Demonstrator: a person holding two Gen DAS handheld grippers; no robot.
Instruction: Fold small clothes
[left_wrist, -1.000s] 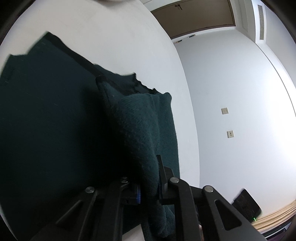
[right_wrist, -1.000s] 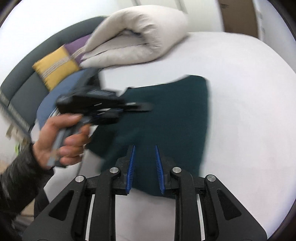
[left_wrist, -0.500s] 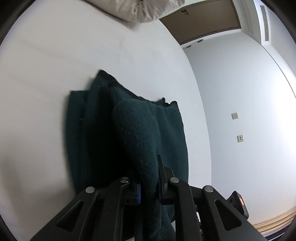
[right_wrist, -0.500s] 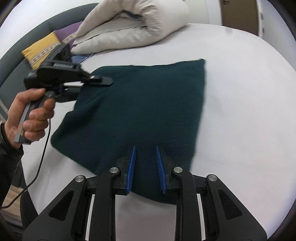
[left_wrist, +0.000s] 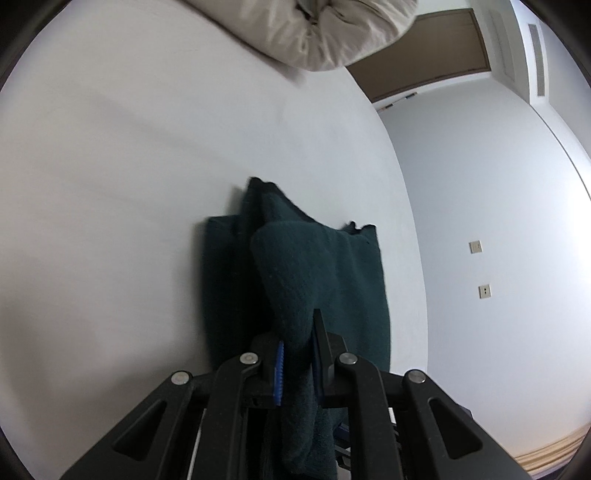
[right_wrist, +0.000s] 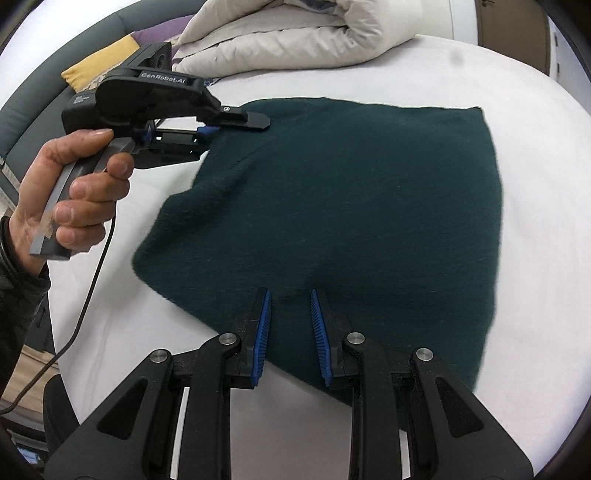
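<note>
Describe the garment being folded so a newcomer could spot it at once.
On the white bed, in front of the rolled beige duvet, lies a dark green knit garment. It is the only dark item on the sheet, with one corner pinched in the left claw.

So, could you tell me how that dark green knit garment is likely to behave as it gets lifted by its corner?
The dark green knit garment probably drapes limply: it sags in folds where the left gripper pinches it. Its fuzzy knit likely resists slipping from the ribbed pads. It looks thick, so folds may sit bulky on the white bed.
</note>
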